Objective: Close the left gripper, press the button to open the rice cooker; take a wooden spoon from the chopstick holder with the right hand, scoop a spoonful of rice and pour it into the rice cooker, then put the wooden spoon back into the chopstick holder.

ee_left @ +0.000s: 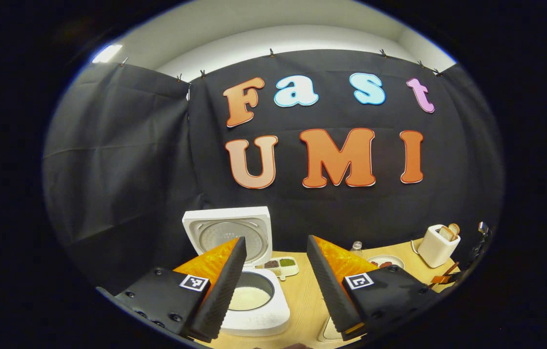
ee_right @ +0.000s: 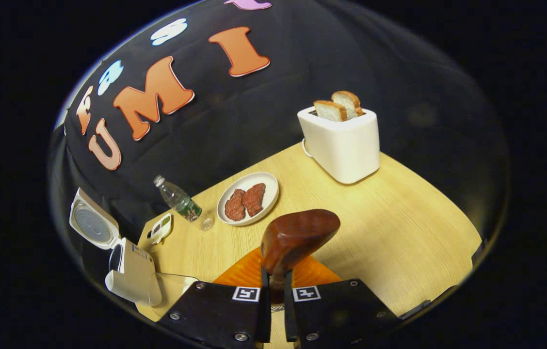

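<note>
The wooden spoon (ee_right: 297,237) sits right up close, pinched by its handle between the nearly closed fingers of the right gripper (ee_right: 273,291), bowl raised over the table (ee_right: 399,228); whether it carries rice I cannot tell. The left gripper (ee_left: 276,291) hangs wide apart, holding nothing, above the rice cooker (ee_left: 254,295), whose lid (ee_left: 227,230) already stands up, so the button step looks done. Scooping, pouring and returning the spoon seem left. A toaster (ee_right: 344,143), plate of meat (ee_right: 249,198), water bottle (ee_right: 179,199) and condiment tray (ee_left: 281,265) stand nearby, none blocking.
</note>
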Demonstrator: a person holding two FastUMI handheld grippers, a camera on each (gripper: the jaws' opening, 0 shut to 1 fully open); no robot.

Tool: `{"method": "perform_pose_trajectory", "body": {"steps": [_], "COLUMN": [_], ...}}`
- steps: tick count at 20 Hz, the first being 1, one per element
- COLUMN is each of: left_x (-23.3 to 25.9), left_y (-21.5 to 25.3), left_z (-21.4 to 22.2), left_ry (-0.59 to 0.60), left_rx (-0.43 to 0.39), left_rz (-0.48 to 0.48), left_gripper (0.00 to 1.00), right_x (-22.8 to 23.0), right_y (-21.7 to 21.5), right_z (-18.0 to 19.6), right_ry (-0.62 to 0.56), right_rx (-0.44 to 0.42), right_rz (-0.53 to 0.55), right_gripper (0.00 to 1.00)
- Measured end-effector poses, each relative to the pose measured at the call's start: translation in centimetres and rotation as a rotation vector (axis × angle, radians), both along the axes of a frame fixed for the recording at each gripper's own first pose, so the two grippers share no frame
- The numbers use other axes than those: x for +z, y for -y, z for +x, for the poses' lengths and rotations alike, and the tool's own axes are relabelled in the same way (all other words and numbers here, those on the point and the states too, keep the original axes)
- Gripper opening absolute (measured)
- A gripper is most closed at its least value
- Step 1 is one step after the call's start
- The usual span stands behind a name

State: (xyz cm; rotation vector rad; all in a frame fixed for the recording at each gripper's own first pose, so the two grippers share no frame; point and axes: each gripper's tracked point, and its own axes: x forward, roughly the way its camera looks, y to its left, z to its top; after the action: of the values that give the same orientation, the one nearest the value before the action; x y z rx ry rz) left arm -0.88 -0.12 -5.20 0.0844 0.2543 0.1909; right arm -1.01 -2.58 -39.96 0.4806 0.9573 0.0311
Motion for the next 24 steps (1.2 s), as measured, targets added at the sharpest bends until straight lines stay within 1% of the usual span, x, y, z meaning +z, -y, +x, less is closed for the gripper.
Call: {"method": "perform_pose_trajectory", "body": {"steps": [2,4,6,9,10,12,13,15,18,20,23,24], "left_x": [-0.4,-0.9,-1.3,-2.3,-2.8,-3.6,-4.3,-4.4,-4.8,-5.1,-5.2,-5.4], "left_y": [-1.2,-2.3,-3.3,-4.0,-4.3,-4.5,-3.6,-3.9,-5.5,-6.5,-8.4,-8.8], "left_z": [0.6,1.2,2.0,2.9,3.2,3.7,3.7,3.6,3.0,2.4,1.4,0.9], "left_ry": [0.007,0.009,0.016,0.010,0.003,-0.013,-0.031,-0.035,-0.048,-0.057,-0.068,-0.071], "left_rx": [-0.019,-0.032,-0.042,-0.067,-0.074,-0.098,-0.145,-0.159,-0.143,-0.120,-0.076,-0.063], "left_rz": [-0.009,-0.023,-0.030,-0.066,-0.076,-0.099,-0.115,-0.117,-0.098,-0.087,-0.062,-0.055], "left_gripper": [0.87,0.87,0.87,0.87,0.88,0.93,0.94,0.95,0.97,0.97,0.97,0.97], "right_x": [2.5,5.1,7.5,10.2,10.8,11.7,11.8,11.4,9.5,7.6,5.8,5.4], "right_y": [-0.2,0.0,-1.0,-4.3,-5.6,-8.1,-9.3,-12.0,-14.6,-15.7,-16.6,-17.1], "right_z": [0.8,0.8,0.3,-1.0,-1.5,-2.6,-3.2,-4.1,-5.2,-5.5,-5.9,-6.0], "right_ry": [0.050,0.101,0.135,0.168,0.174,0.188,0.190,0.204,0.212,0.220,0.261,0.278], "right_rx": [-0.052,-0.078,-0.079,-0.039,-0.023,0.025,0.055,0.127,0.237,0.310,0.419,0.447], "right_rz": [-0.006,-0.032,-0.045,-0.039,-0.035,-0.035,-0.044,-0.084,-0.178,-0.273,-0.421,-0.447], "right_gripper": [0.10,0.11,0.11,0.10,0.10,0.10,0.10,0.11,0.10,0.10,0.10,0.11]}}
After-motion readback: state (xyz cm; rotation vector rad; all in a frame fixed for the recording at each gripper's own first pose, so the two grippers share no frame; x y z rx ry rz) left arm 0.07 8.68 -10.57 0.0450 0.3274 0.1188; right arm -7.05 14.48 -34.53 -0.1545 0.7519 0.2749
